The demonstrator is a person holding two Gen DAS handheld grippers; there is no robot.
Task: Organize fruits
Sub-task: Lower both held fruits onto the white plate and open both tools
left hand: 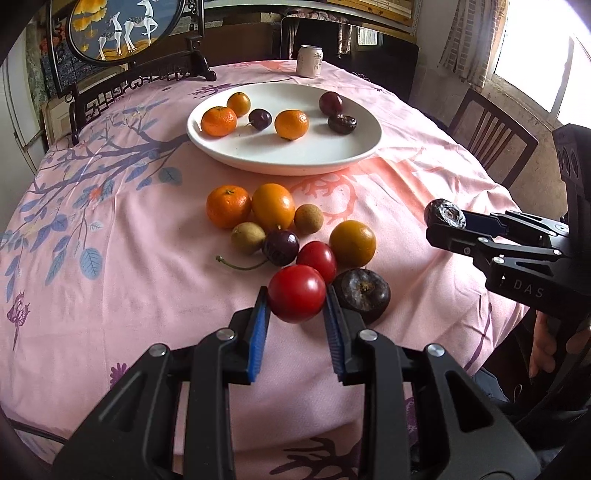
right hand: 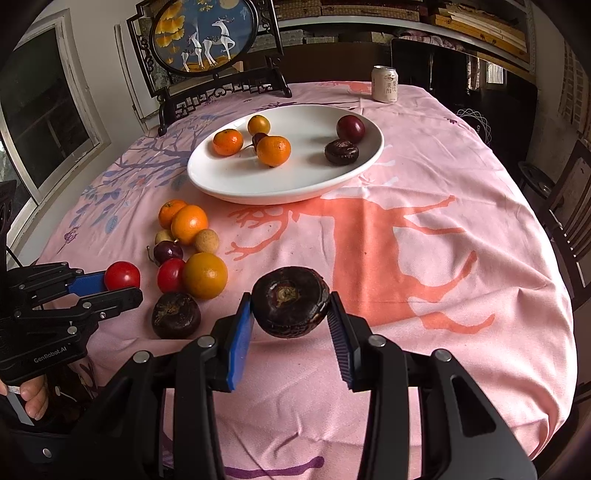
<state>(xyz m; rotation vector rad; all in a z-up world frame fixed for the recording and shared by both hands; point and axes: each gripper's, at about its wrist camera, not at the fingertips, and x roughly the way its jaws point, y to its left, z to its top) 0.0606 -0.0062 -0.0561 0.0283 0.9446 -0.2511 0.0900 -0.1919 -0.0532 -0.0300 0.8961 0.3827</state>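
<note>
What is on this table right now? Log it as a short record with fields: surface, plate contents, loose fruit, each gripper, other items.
surface: pink cloth
plate: three oranges, two cherries, one dark chestnut
loose fruit: nine pieces clustered in front of the plate, one of them another dark chestnut
left gripper: shut on red tomato
right gripper: shut on held chestnut, above the cloth
other: can and deer screen behind the plate

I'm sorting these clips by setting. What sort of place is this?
Most likely a home dining room: a round table under a pink printed tablecloth, wooden dining chairs around it, and a framed deer screen standing at the far edge.
</note>
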